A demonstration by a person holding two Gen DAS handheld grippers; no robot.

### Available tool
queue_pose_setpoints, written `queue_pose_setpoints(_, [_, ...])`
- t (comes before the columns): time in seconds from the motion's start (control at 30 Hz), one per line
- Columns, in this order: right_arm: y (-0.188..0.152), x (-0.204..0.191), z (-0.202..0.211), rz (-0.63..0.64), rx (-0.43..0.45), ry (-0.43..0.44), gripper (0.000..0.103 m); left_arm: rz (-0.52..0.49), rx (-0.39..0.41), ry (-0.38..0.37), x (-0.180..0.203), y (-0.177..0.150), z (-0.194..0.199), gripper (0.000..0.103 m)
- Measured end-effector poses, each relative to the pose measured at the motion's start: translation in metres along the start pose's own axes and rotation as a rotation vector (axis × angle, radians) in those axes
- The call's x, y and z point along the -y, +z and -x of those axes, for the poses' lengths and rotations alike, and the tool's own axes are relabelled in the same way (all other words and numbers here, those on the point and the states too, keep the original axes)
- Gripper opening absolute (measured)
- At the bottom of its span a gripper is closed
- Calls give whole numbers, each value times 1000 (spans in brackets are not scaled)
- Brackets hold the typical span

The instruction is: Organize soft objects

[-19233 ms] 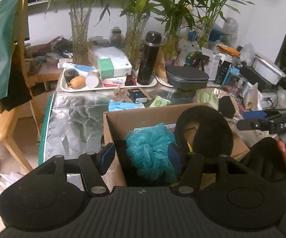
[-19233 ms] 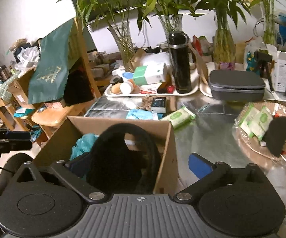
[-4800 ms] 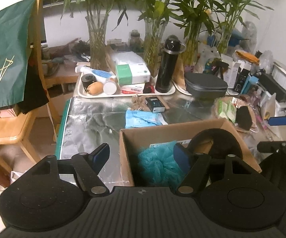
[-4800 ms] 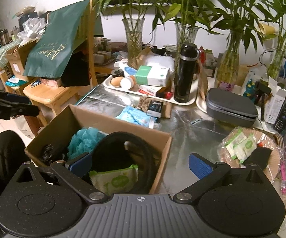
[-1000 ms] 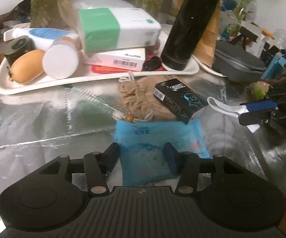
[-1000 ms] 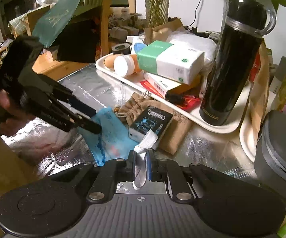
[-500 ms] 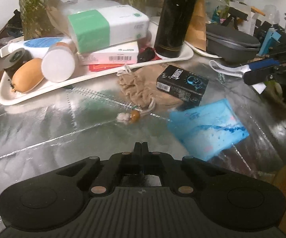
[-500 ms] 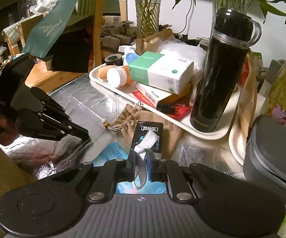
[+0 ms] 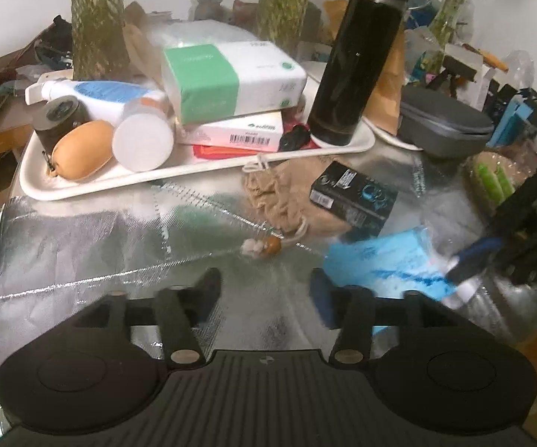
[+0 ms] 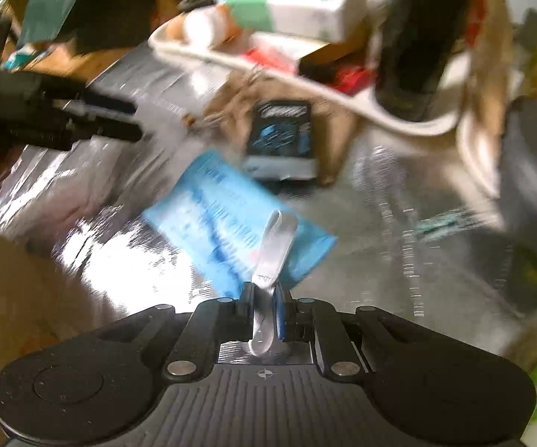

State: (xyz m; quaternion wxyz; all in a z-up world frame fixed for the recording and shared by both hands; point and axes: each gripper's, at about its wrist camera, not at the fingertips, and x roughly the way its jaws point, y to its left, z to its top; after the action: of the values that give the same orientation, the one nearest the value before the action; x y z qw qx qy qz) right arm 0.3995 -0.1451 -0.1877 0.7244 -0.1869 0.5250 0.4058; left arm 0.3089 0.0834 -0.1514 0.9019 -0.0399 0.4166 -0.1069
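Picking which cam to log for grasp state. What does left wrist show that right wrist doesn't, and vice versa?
Left wrist only: the left gripper open and empty above the foil, and the beaded drawstring end of the tan pouch. Right wrist only: the right gripper shut on a white strip, and a cardboard box edge at lower left; this view is motion-blurred. Both: the blue packet flat on the foil, the black box, the white tray.
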Motion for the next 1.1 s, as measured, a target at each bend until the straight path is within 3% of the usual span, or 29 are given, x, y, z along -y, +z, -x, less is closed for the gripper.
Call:
queue_pose_setpoints(0.13, [8, -9, -8, 0, 36, 70, 14, -28, 0, -32, 6, 0, 0, 62])
queue_pose_setpoints(0.4, [22, -29, -10, 88, 105, 131, 13, -24, -38, -56, 8, -1, -6, 62])
queue_pose_setpoints(0.67, [28, -17, 19, 67, 183, 64, 13, -22, -32, -70, 10, 1, -5, 62])
queue_pose_setpoints(0.87, [23, -1, 48, 0, 253, 22, 13, -121, -18, -56, 20, 3, -5, 62])
queue_pose_setpoints(1.1, [9, 7, 70, -45, 301, -1, 13, -295, 5, -118, 36, 10, -9, 62])
